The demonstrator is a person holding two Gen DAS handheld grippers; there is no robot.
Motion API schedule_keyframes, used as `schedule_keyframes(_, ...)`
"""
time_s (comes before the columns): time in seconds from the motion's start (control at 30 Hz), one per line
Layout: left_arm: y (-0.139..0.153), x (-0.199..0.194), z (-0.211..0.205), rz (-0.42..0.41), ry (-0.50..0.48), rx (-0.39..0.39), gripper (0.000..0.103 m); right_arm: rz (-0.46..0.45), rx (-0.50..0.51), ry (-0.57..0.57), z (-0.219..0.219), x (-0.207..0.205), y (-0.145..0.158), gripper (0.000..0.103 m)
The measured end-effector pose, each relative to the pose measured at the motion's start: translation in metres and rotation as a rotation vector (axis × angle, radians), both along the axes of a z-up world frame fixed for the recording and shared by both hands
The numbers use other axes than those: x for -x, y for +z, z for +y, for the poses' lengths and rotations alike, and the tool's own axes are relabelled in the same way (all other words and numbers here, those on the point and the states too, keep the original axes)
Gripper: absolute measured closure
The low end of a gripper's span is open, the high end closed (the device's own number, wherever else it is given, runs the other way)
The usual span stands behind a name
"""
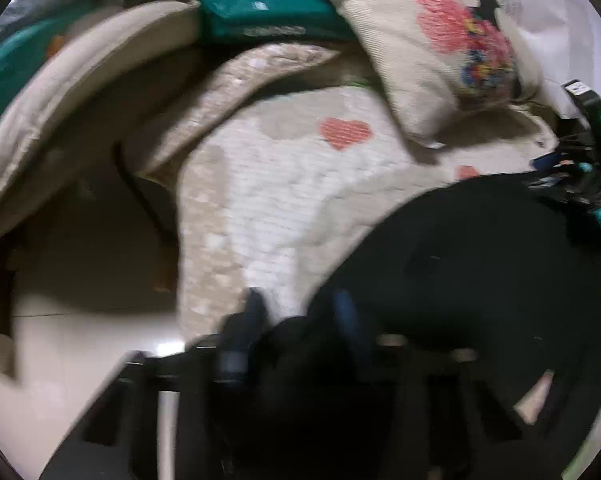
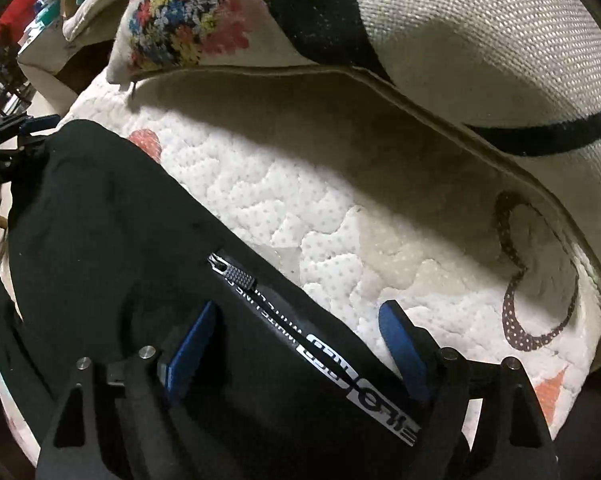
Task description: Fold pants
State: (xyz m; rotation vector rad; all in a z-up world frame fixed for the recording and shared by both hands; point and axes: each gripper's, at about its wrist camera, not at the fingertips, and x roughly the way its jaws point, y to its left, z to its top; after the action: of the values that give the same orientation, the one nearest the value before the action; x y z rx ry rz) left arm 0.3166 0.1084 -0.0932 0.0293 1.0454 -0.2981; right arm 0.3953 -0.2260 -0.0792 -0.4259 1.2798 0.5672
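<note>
Black pants [image 2: 112, 216] lie spread across a white quilted cover [image 2: 292, 200] on a sofa, its surface dotted with coral hearts [image 1: 345, 131]. Seen from the right wrist, the right tongs [image 2: 300, 344] stand wide apart, blue pads [image 2: 192, 348] on either side of a pocket zipper [image 2: 236, 274] and a strip of white lettering (the words cannot be read) running toward 5 o'clock; the fabric lies between the fingers, but they are not pinched on it. Toward 10 o'clock in that view, the other tool appears at the far edge of the garment. From the left wrist, which is blurred, the left tongs [image 1: 300, 316] are closed on a bunched fold of the pants at 6 o'clock, dark cloth filling the narrow gap between the pads, while the rest of the garment spreads toward 3 o'clock. An embroidered cushion [image 1: 440, 40] with pink and multicoloured stitching rests at 1 o'clock, just beyond the pants. A teal package [image 1: 268, 12] sits at 12 o'clock behind the cover.
</note>
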Motion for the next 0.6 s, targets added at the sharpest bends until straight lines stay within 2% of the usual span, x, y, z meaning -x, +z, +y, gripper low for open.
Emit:
schedule_keyframes(0.03,0.002,0.001,-0.002,0.005,-0.011,0.005,0.096,0.01,-0.016,0.006,0.0,0.001,0.002,0.037)
schedule_keyframes(0.07,0.005,0.004,-0.005,-0.003,-0.021,-0.014,0.097,0.025,-0.043,0.006,-0.001,0.003,0.007,0.061)
schedule_keyframes(0.1,0.006,0.007,-0.008,-0.009,-0.03,-0.027,0.097,0.033,-0.052,0.002,-0.002,0.004,0.011,0.074)
schedule_keyframes(0.13,0.008,0.01,-0.01,-0.009,-0.035,-0.031,0.097,0.038,-0.051,-0.003,-0.004,0.007,0.014,0.08)
schedule_keyframes(0.27,0.025,0.029,-0.015,-0.035,-0.033,-0.026,0.098,0.004,-0.048,-0.023,-0.005,0.022,0.029,0.089)
schedule_keyframes(0.3,0.031,0.036,-0.014,-0.047,-0.028,-0.023,0.098,-0.011,-0.046,-0.029,-0.005,0.027,0.032,0.096)
schedule_keyframes(0.47,0.066,0.075,-0.012,-0.101,-0.002,0.015,0.098,-0.092,-0.077,-0.069,-0.011,0.066,0.07,0.097)
schedule_keyframes(0.6,0.09,0.126,-0.011,-0.135,0.003,0.051,0.098,-0.115,-0.08,-0.059,-0.013,0.114,0.089,0.098)
